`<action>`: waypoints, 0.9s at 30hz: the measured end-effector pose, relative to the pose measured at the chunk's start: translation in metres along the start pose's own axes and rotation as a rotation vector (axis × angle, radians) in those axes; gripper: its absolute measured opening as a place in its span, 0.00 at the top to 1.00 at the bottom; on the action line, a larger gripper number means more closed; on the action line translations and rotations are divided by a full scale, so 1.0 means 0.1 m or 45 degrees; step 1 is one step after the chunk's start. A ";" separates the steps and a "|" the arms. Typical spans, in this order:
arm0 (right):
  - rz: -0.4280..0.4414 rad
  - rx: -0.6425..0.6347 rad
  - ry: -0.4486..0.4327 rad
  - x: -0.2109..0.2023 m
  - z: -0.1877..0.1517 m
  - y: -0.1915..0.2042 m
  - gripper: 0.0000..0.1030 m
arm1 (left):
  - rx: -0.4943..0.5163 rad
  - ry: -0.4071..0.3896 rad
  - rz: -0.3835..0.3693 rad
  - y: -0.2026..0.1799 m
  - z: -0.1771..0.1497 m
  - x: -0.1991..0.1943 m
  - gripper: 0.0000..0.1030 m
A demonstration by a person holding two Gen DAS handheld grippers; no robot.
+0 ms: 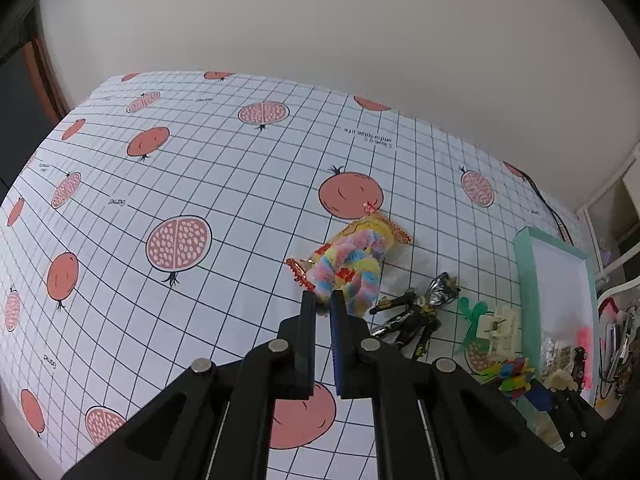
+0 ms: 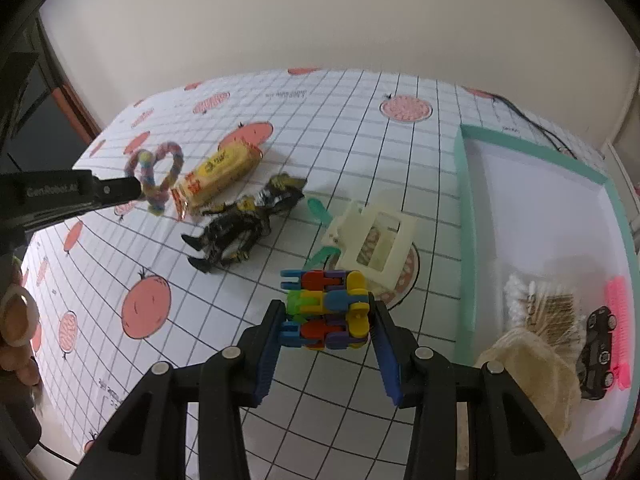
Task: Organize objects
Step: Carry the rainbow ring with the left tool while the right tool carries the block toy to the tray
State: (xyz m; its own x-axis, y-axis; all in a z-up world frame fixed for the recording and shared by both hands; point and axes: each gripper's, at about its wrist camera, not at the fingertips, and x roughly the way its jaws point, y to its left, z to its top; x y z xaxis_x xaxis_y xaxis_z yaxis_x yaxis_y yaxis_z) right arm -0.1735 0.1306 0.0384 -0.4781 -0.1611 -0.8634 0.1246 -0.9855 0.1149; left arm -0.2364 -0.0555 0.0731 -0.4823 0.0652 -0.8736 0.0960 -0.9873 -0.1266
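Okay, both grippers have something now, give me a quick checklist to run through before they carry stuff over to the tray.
1. Left gripper shut on the pastel pipe cleaner: ok; it hangs clear of the tablecloth in the right wrist view.
2. Right gripper shut on the colourful block toy: ok, pads press both sides.
3. Free room in the teal tray: ok, its far half is bare.
4. Tray's near end: not ok for dropping; the toy car, pink comb and other items fill it.
5. Pipe cleaner free of the yellow snack packet: cannot tell.
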 end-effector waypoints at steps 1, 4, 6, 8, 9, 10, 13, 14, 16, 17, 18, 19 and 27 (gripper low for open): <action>0.000 0.001 -0.009 -0.02 0.00 0.00 0.56 | -0.004 -0.008 -0.001 0.00 0.01 -0.02 0.94; 0.008 0.015 -0.063 -0.12 0.03 -0.02 0.56 | -0.013 -0.039 -0.023 -0.02 0.03 -0.08 0.94; 0.004 0.024 -0.097 -0.18 0.05 -0.05 0.56 | -0.009 -0.062 -0.031 -0.06 0.03 -0.14 0.94; 0.006 0.041 -0.138 -0.27 0.07 -0.08 0.56 | -0.009 -0.083 -0.044 -0.09 0.03 -0.17 0.94; 0.004 0.050 -0.159 -0.31 0.08 -0.10 0.56 | -0.009 -0.094 -0.061 -0.12 0.03 -0.19 0.94; 0.000 0.054 -0.171 -0.34 0.08 -0.11 0.56 | -0.012 -0.105 -0.081 -0.14 0.03 -0.21 0.94; -0.010 0.071 -0.208 -0.43 0.10 -0.17 0.56 | -0.006 -0.142 -0.147 -0.22 0.03 -0.28 0.94; -0.015 0.078 -0.217 -0.45 0.10 -0.20 0.56 | 0.003 -0.154 -0.161 -0.26 0.03 -0.30 0.94; -0.028 0.099 -0.234 -0.51 0.11 -0.26 0.56 | 0.043 -0.189 -0.184 -0.37 0.03 -0.36 0.94; -0.033 0.111 -0.241 -0.52 0.11 -0.29 0.56 | 0.056 -0.201 -0.191 -0.41 0.02 -0.38 0.94; -0.037 0.123 -0.247 -0.54 0.11 -0.33 0.56 | 0.076 -0.218 -0.207 -0.48 0.02 -0.41 0.94; -0.046 0.135 -0.256 -0.57 0.12 -0.37 0.56 | 0.092 -0.232 -0.223 -0.53 0.01 -0.43 0.94; -0.110 0.199 -0.282 -0.70 0.09 -0.71 0.56 | 0.213 -0.267 -0.315 -1.01 -0.07 -0.49 0.94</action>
State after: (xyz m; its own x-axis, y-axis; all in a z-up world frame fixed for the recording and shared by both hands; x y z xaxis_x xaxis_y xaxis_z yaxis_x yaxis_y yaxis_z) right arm -0.1562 0.2116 0.0952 -0.6616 -0.0669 -0.7469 -0.0525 -0.9894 0.1351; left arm -0.2160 0.0417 0.1253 -0.6431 0.2906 -0.7085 -0.1809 -0.9567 -0.2282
